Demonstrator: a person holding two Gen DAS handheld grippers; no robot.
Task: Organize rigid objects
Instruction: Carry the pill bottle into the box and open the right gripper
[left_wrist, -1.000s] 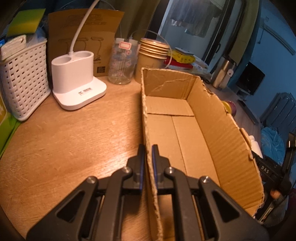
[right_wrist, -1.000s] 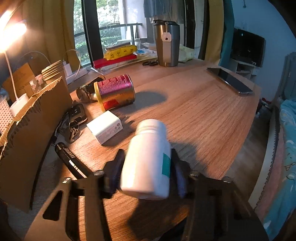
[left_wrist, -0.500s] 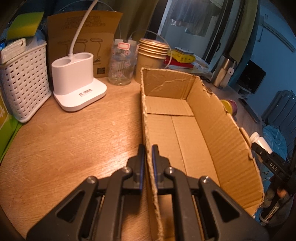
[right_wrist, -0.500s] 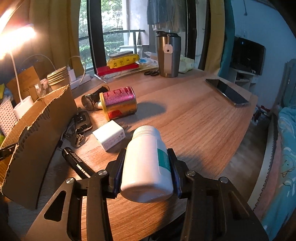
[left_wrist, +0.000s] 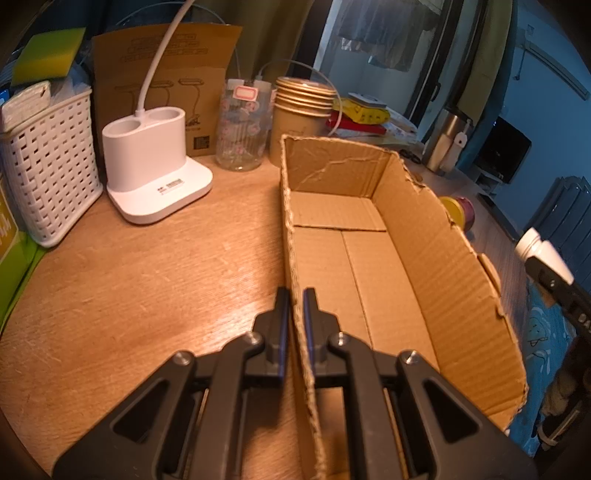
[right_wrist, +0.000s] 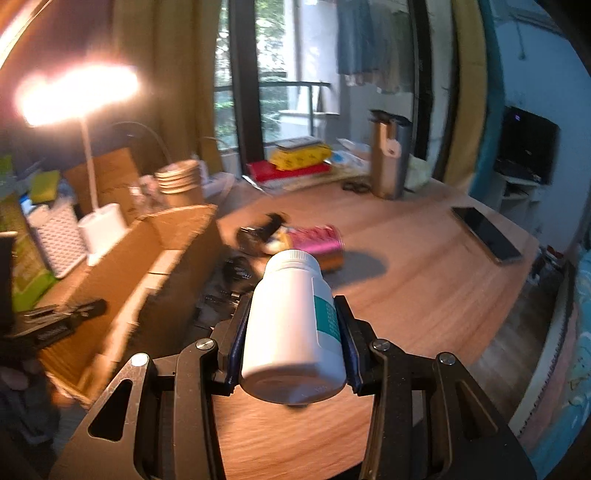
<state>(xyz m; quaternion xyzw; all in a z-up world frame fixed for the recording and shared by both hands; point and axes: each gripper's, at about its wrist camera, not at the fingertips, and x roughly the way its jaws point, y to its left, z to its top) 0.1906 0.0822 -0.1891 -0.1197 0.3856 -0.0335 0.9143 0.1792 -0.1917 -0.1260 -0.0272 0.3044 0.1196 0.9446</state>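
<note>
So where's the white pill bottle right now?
The white pill bottle is clamped in the right gripper, held above the table, right of the cardboard box.

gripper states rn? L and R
Left gripper: shut on the cardboard box near wall.
Right gripper: shut on the white bottle, held off the table.

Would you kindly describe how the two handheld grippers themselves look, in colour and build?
Both the left gripper and the right gripper are matte black, with triangular cut-out linkage arms joined by silver round-head screws. Their fingers are flat black plates faced with blue pads. No cables or sleeves are visible.
</note>
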